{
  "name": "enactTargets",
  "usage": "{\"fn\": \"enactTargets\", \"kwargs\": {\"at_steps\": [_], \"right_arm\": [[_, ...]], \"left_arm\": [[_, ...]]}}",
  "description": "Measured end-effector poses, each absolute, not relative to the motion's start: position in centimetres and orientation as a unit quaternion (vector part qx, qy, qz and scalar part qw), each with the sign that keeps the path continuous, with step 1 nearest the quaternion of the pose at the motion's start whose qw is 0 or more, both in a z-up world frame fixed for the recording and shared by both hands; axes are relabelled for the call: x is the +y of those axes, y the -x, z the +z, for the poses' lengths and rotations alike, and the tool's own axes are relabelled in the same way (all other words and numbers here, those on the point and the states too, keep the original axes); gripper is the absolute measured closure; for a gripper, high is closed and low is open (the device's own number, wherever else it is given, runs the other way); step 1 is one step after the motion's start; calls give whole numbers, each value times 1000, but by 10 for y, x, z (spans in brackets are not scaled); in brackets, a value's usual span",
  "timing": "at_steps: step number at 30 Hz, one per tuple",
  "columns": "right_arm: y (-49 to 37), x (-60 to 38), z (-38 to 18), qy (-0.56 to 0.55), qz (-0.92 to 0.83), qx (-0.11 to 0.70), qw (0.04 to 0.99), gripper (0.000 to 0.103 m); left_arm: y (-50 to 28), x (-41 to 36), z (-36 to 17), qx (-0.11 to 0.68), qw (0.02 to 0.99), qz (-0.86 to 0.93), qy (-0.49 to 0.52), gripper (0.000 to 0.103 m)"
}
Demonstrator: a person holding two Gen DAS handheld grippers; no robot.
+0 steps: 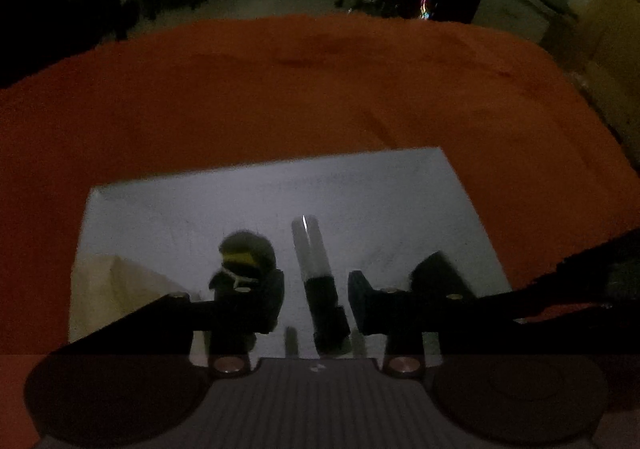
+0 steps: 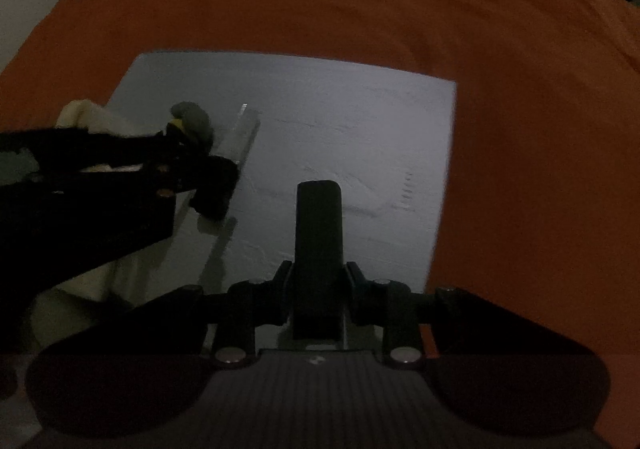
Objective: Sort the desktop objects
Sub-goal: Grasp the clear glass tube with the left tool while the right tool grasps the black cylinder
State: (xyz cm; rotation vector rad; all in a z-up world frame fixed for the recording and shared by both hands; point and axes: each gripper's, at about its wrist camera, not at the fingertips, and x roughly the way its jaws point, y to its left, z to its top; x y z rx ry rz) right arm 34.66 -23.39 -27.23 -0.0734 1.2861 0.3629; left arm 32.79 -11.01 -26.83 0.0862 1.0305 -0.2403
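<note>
The right hand-held gripper (image 2: 318, 285) clamps a dark, blocky, round-topped object (image 2: 319, 225), while at nine o'clock the left hand-held gripper (image 1: 316, 289) stands apart around a clear-and-black pen (image 1: 318, 281).

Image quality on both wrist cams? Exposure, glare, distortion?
Left wrist: underexposed and grainy, room behind near black, small glint on the clear pen, orange cloth edge bowed by fisheye. Right wrist: equally dim, white board brightest, dark block a featureless silhouette.

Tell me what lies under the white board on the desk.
The white board lies on an orange cloth that shows around its far and right edges. A cream cloth sits at its left edge. What is beneath the board's middle is covered.
</note>
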Motion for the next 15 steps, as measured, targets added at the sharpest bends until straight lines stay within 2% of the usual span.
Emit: {"fn": "enactTargets", "kwargs": {"at_steps": [8,9,15], "right_arm": [[-351,-234,-280,29,161,602,782,74],[-351,-233,-281,30,161,602,782,74],[-348,-232,-276,30,168,599,782,74]], "left_arm": [[-345,-115,-285,543,831,-112,-45,73],[-345,-114,-287,548,827,-115,-40,84],[-336,-108,-274,541,831,-119,-46,87]]}}
